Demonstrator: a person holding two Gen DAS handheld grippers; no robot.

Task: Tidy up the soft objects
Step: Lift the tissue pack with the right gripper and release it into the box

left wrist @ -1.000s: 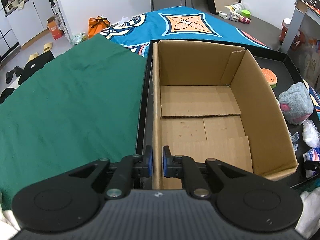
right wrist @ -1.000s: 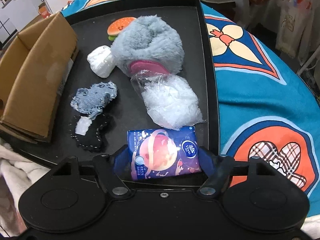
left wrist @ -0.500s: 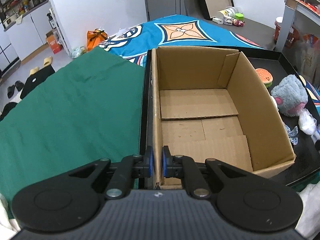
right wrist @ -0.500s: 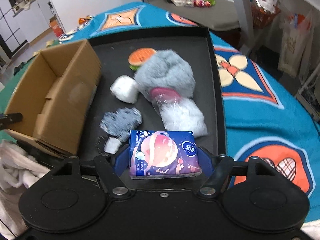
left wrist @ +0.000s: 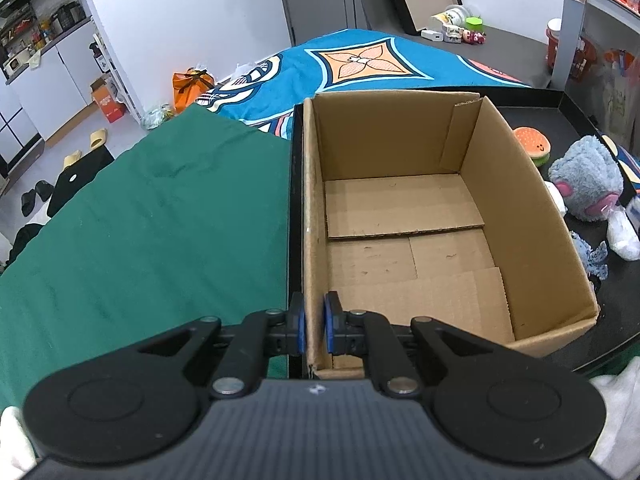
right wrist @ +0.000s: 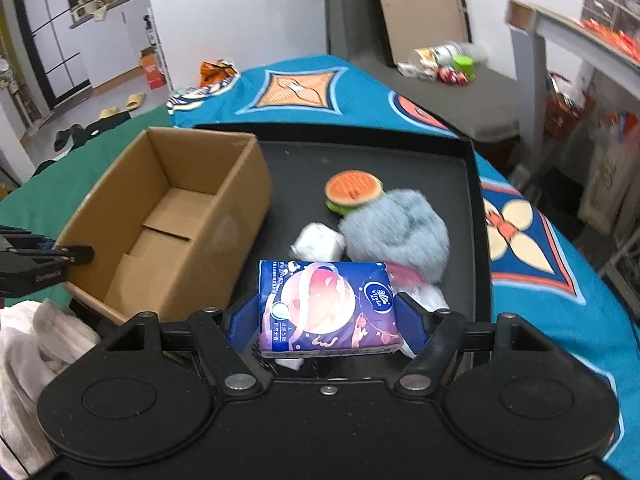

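plastic-wrapped tissue pack (right wrist: 326, 308) light, squashy, slick; right gripper (right wrist: 326, 320) clamps its short sides. left gripper (left wrist: 313, 326) pinches cardboard box (left wrist: 400, 216) wall, 9 o'clock of pack.

The tissue pack (right wrist: 327, 309) carries a "Vinda" logo; its other print is unreadable.

White walls (left wrist: 192, 12) (pale floor (left wrist: 76, 136)).

Cardboard box (right wrist: 168, 216) sits on tray (right wrist: 440, 148) (left part), plush toy (right wrist: 396, 228) right.
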